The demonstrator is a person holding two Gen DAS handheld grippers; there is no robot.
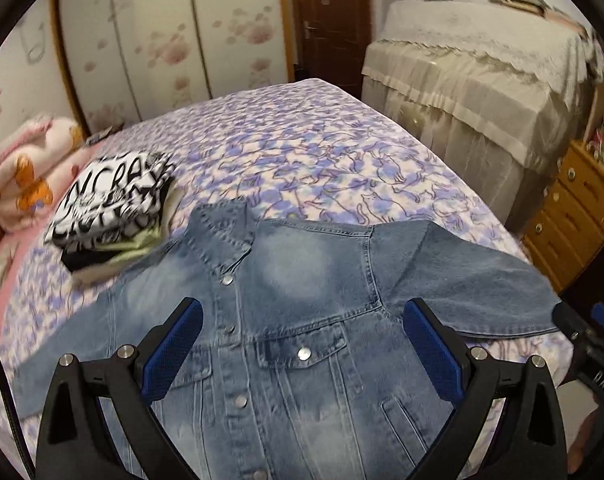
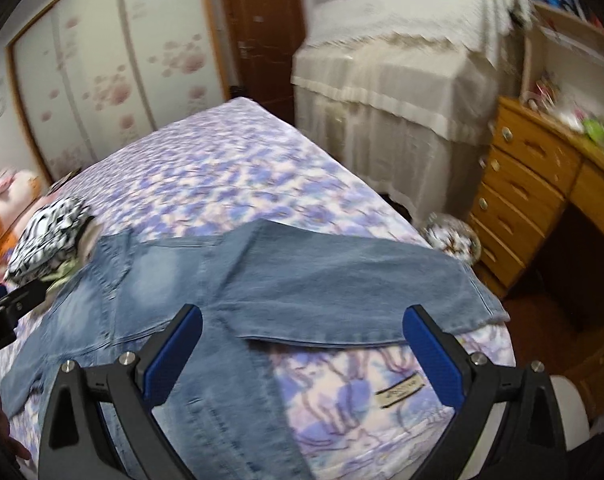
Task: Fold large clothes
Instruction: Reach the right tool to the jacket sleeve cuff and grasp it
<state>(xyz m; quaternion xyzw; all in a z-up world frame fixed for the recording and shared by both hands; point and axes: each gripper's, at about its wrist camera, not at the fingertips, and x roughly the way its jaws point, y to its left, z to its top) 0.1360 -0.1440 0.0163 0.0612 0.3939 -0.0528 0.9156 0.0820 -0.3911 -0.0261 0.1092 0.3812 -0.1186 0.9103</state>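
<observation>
Left wrist: denim jacket (image 1: 302, 320) spread flat

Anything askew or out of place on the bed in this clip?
Nothing stands out. The denim jacket lies flat, buttoned, on the bedspread, sleeve spread sideways; folded clothes sit stacked beside it.

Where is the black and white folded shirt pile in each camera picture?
Left wrist view: the black and white folded pile sits left of centre on the bed, just beyond the denim jacket collar.
Right wrist view: the same pile shows at the far left edge, smaller and blurred.
Shared landmark: the brown door behind the bed.
</observation>
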